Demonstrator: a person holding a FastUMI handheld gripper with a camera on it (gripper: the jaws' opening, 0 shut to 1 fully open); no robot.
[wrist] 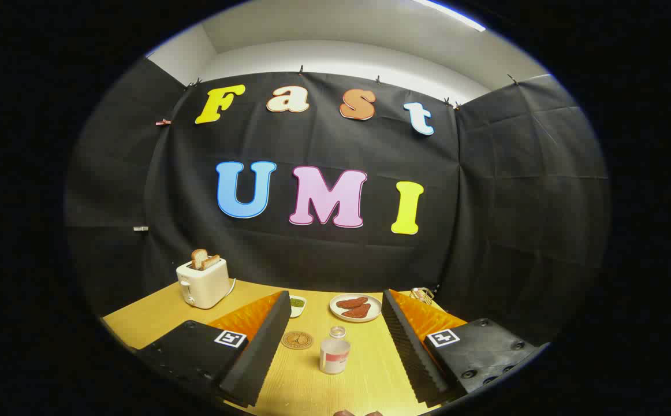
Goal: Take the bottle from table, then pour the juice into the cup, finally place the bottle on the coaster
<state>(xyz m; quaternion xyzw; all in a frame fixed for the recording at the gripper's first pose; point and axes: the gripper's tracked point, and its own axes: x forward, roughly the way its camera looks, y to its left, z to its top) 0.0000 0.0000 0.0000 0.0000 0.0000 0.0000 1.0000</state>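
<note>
Right, the gripper (335, 346) hangs above the wooden table (139, 323) with its two ribbed black fingers (260, 352) spread wide and nothing between the pads. The bottle (334, 350) stands upright on the table in the gap between the fingers, touching neither one; it has a pale body and a clear cap, and I'll use it as the anchor. Just to the bottle's left lies the round coaster (297, 340), flat on the wood, close against the left finger. Beyond the bottle sits a white plate (355, 307) carrying two reddish-brown pieces of food. Beyond and left of the bottle, partly behind the left finger, a small white dish (297, 304) holds something green. Far off to the bottle's left stands a cream toaster (203, 283), toast sticking up from its slots.
</note>
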